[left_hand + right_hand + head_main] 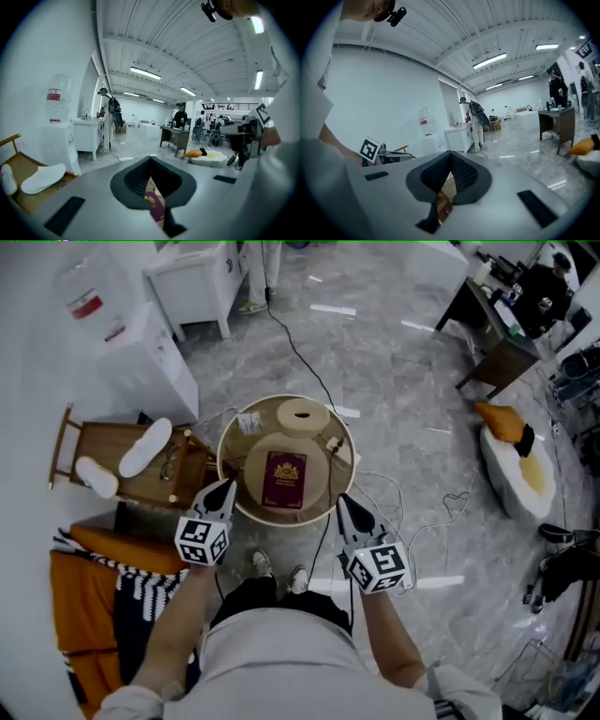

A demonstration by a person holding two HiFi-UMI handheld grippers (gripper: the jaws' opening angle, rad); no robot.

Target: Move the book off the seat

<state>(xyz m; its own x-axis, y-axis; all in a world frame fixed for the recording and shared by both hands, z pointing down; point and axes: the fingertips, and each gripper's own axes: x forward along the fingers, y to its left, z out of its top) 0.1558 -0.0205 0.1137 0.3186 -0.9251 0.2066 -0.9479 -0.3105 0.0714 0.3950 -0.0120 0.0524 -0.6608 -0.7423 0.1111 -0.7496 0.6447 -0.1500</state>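
A maroon book point(283, 479) with a gold crest lies flat on the round wooden seat point(251, 472), in the middle of the head view. My left gripper point(228, 487) hovers at the seat's near-left rim, jaws shut and empty. At the near-right rim my right gripper point(342, 501) is also shut and holds nothing. In the left gripper view the left gripper point(151, 160) has its jaws together, and the book point(153, 205) shows through the slot below them. The right gripper point(450, 154) is closed as well, with only a sliver of the seat point(446, 190) showing.
A pale disc point(304, 415), a card point(248, 423) and a small object point(332, 442) sit at the seat's far side. A wooden chair point(192, 474) with white slippers point(144, 447) stands to the left, an orange blanket point(82, 582) below it. Cables point(394, 498) trail over the floor on the right.
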